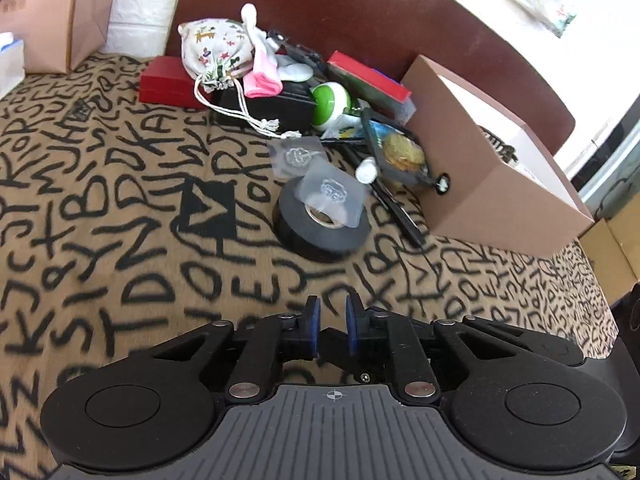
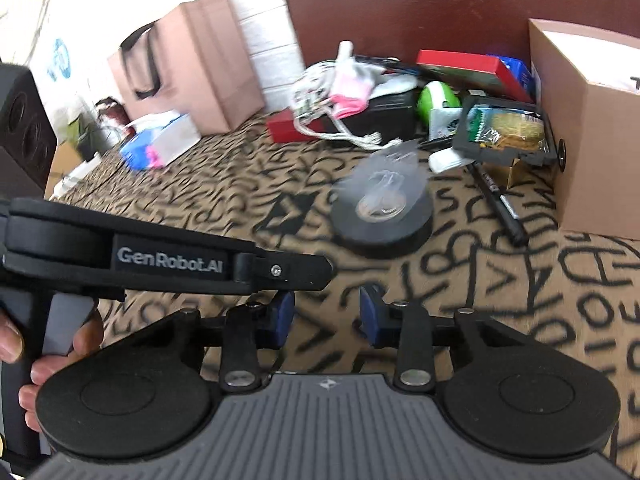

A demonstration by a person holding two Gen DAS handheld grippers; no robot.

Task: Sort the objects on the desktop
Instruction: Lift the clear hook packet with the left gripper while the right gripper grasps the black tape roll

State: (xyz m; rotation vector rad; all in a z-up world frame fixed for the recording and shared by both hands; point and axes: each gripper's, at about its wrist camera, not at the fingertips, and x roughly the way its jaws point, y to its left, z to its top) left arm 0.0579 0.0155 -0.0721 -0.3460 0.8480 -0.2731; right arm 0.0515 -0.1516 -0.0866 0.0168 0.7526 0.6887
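Both grippers empty above the letter-printed tan cloth (image 1: 120, 208).
Left gripper (image 1: 333, 312) jaws narrow; right gripper (image 2: 326, 304) wider, apparently clear of the black tape roll (image 2: 382, 220).

tape roll (image 1: 320, 224): 1 | clear plastic hooks (image 1: 334, 196): 2 | drawstring pouch (image 1: 214, 48): 1 | red boxes (image 1: 166, 84): 2 | black pens (image 1: 396, 208): 2 | cardboard box (image 1: 480, 184): 1 | paper bag (image 2: 192, 64): 1 | green-white ball (image 1: 330, 102): 1

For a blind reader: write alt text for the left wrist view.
A nearly closed, empty left claw hovers over a letter-patterned cloth, facing a black tape roll. Behind it lie cluttered small items beside a cardboard box.
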